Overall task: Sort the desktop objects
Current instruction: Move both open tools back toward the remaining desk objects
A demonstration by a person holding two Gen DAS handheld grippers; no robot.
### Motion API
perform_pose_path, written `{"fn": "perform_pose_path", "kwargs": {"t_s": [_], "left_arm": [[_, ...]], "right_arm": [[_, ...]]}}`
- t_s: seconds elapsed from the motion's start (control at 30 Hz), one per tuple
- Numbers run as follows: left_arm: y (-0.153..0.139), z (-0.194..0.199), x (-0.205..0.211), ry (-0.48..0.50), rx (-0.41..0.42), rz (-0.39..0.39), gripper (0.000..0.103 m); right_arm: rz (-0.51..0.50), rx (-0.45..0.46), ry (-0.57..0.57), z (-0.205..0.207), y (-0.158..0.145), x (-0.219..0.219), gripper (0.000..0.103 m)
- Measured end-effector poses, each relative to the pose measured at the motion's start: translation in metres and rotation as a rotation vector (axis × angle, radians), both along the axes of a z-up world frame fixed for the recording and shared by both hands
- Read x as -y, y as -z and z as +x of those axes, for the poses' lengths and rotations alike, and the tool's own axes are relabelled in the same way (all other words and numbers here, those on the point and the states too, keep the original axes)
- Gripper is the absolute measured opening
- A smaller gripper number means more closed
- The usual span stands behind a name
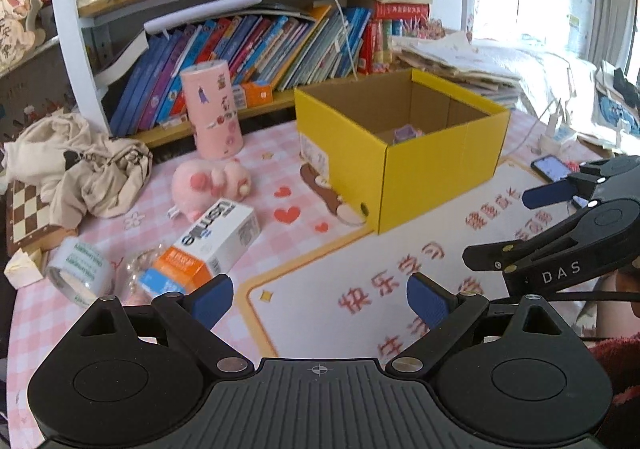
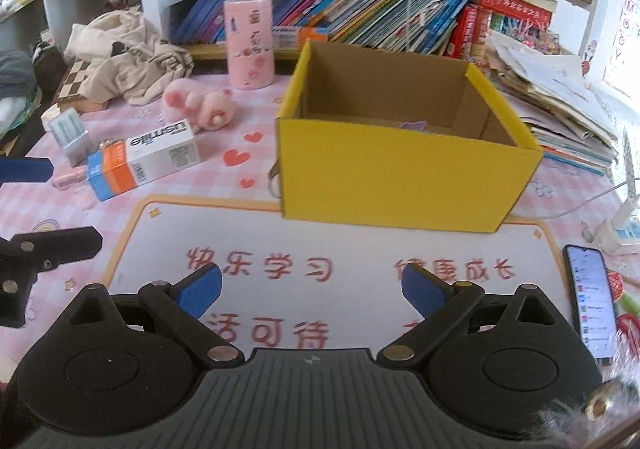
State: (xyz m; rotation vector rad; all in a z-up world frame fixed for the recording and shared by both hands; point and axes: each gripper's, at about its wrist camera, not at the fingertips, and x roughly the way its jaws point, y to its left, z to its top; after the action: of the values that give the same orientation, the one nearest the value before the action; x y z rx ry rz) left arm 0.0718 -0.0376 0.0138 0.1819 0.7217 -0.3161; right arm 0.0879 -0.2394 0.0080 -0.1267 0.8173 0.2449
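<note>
A yellow cardboard box [image 1: 436, 165] [image 2: 400, 173] stands open on the desk with a small purple item [image 1: 406, 134] [image 2: 414, 125] inside. Left of it lie a white and orange usmile carton [image 1: 208, 245] [image 2: 140, 161], a pink plush pig [image 1: 210, 183] [image 2: 200, 105], a pink cylinder [image 1: 212, 109] [image 2: 249, 43] and a tape roll [image 1: 78, 273]. My left gripper [image 1: 320, 299] is open and empty above the white desk mat [image 1: 360, 281]. My right gripper [image 2: 312, 289] is open and empty over the mat [image 2: 320, 249], also showing in the left view [image 1: 532, 225].
Bookshelf with many books [image 1: 260, 45] [image 2: 340, 1] behind. Crumpled beige cloth [image 1: 80, 165] [image 2: 132, 49] on a chessboard [image 1: 28, 217] at left. A phone [image 2: 592, 305] [image 1: 552, 168] and white charger cable [image 2: 612, 229] at right. Paper stacks [image 2: 552, 97] beside the box.
</note>
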Motion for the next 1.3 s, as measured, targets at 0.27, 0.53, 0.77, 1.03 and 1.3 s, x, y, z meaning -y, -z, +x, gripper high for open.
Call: {"fn": "perform_pose_path", "kwargs": {"t_s": [0.27, 0.53, 0.77, 1.03, 1.3], "left_arm": [[0.009, -0.005, -0.03, -0.03, -0.044, 0.006, 0.096], [0.012, -0.008, -0.057, -0.081, -0.058, -0.002, 0.096], [0.012, -0.006, -0.082, -0.152, -0.049, -0.03, 0.096], [0.013, -0.002, -0.107, -0.225, -0.033, -0.076, 0.096], [0.015, 0.004, -0.128, -0.306, -0.019, -0.121, 0.096]], "right_arm": [[-0.011, -0.045, -0.066, -0.004, 0.014, -0.038, 0.097], [-0.039, -0.059, -0.159, 0.0, 0.02, -0.075, 0.097], [-0.075, -0.046, -0.286, 0.007, 0.018, -0.105, 0.097], [-0.084, 0.011, -0.346, 0.023, 0.003, -0.137, 0.098], [-0.108, 0.044, -0.371, 0.025, 0.004, -0.152, 0.098]]}}
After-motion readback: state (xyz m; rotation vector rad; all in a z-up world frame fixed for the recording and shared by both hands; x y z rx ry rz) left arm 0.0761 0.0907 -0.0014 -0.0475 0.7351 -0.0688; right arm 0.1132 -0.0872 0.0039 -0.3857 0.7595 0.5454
